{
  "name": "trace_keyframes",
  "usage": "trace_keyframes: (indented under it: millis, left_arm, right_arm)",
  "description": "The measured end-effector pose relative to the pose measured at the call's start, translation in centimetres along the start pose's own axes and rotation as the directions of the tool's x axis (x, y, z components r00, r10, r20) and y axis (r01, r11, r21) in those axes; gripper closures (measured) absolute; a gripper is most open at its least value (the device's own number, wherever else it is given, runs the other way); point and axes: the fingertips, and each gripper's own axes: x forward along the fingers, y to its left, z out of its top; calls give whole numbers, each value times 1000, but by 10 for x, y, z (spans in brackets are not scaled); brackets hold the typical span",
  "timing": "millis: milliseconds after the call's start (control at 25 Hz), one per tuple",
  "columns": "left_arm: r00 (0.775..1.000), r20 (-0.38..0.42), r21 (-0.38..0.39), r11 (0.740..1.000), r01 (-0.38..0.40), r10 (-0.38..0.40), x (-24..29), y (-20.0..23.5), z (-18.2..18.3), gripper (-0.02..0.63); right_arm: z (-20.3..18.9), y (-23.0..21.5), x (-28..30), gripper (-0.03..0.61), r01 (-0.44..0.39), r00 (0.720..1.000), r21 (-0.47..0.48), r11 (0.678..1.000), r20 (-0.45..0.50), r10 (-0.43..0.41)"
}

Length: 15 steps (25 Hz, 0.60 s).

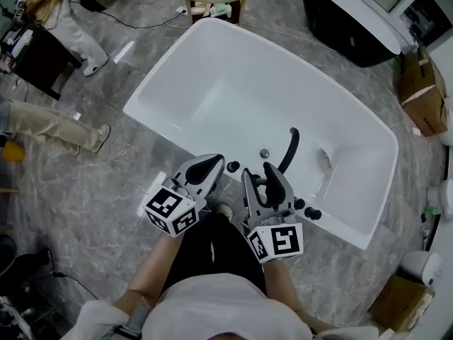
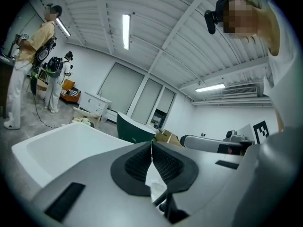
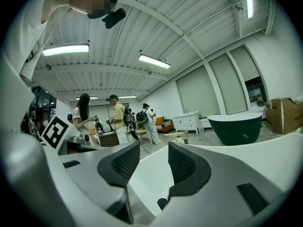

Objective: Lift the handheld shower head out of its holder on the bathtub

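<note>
A black curved shower head [image 1: 290,149] rises from the near rim of the white bathtub [image 1: 177,83], with black knobs [image 1: 233,166] along that rim. My right gripper [image 1: 273,171] hovers over the rim just left of the shower head's base. It is open, with bare tub wall and a black knob [image 3: 162,203] showing in the gap of the right gripper [image 3: 154,161]. Further left over the same rim is my left gripper [image 1: 211,164]. The dark pads [image 2: 137,163] of the left gripper [image 2: 152,148] meet with nothing between them. No contact with the shower head shows.
A wooden stool [image 1: 216,6] with small items stands beyond the tub's far end. A dark green tub [image 1: 350,20] sits at the back right, cardboard boxes [image 1: 423,94] at the right. People [image 1: 49,126] stand on the grey floor at the left.
</note>
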Motion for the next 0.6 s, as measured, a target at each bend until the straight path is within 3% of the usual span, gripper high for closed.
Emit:
trace_keyframes:
  millis: [600]
  left_arm:
    - [997, -55, -44, 997, 56, -58, 10, 29, -24, 603]
  right_arm:
    - [-38, 10, 29, 396, 11, 996, -43, 999, -85, -15]
